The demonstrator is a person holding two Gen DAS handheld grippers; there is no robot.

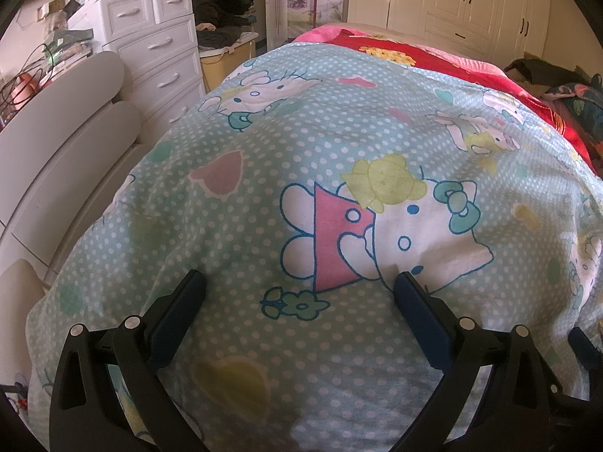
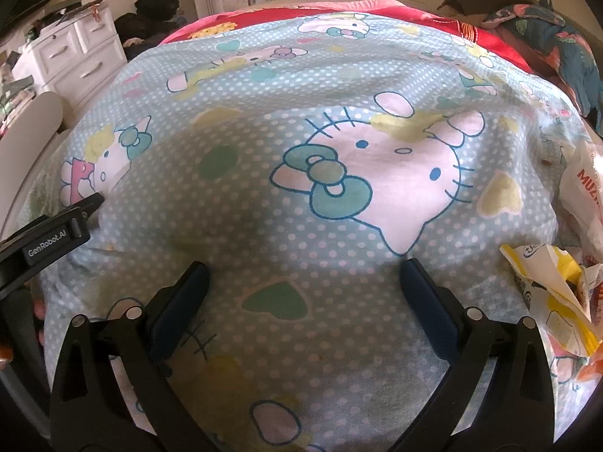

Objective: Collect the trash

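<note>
Soft daylight, strong fisheye warp

Both views bend and darken at the corners; a gripper-cast shadow dulls the quilt (image 2: 286,233) just ahead, while the far wardrobe (image 1: 452,0) glows bright, slightly hazy.

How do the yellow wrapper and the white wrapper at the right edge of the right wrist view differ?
The yellow wrapper is yellow and white, crumpled, and lies nearer the right gripper; the white wrapper is white with red lettering and lies farther up the sheet. Both rest on the sheet, cut off by the frame edge, ungripped.
</note>
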